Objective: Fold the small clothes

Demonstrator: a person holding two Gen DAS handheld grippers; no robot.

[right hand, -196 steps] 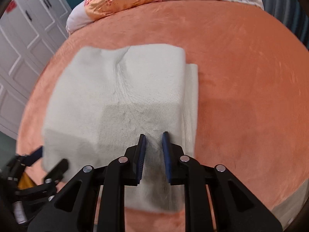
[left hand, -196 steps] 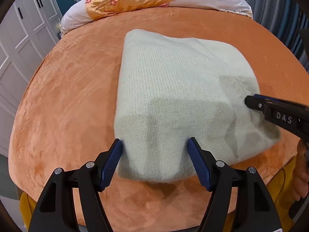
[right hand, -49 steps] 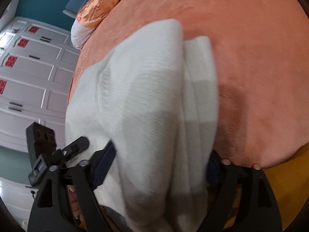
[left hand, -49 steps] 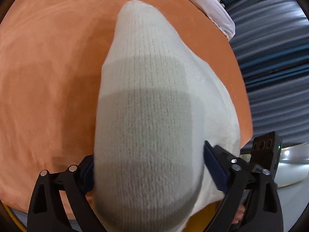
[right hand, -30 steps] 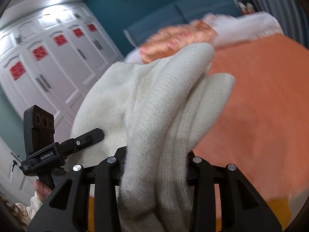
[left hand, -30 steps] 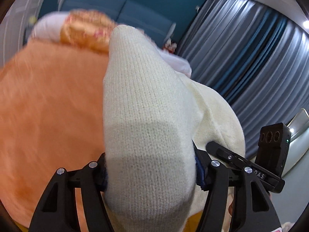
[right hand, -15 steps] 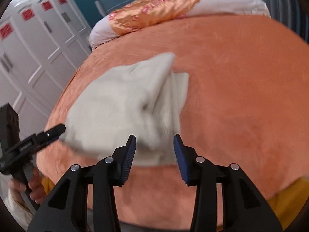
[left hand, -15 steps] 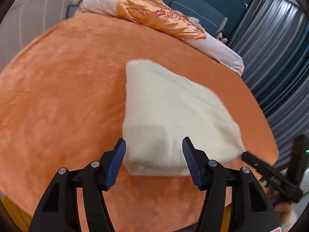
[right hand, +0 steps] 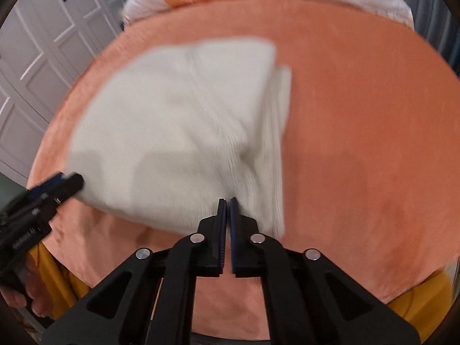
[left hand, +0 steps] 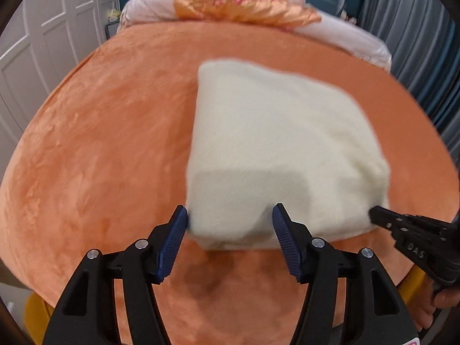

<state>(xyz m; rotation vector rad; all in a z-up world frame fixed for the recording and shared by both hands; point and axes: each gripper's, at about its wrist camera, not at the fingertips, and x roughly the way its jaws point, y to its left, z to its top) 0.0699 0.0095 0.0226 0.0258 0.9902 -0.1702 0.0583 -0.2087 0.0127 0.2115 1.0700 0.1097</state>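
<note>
Left wrist, folded sweater (left hand: 276,149) edge between spread jaws

White letters "DAS" on the right gripper (left hand: 414,244) body

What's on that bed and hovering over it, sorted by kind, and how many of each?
Sweater: 1
Blanket: 1
Orange pillow: 1
White bedding under the pillow: 1
Grippers: 2, left gripper and right gripper
Total: 6
</note>
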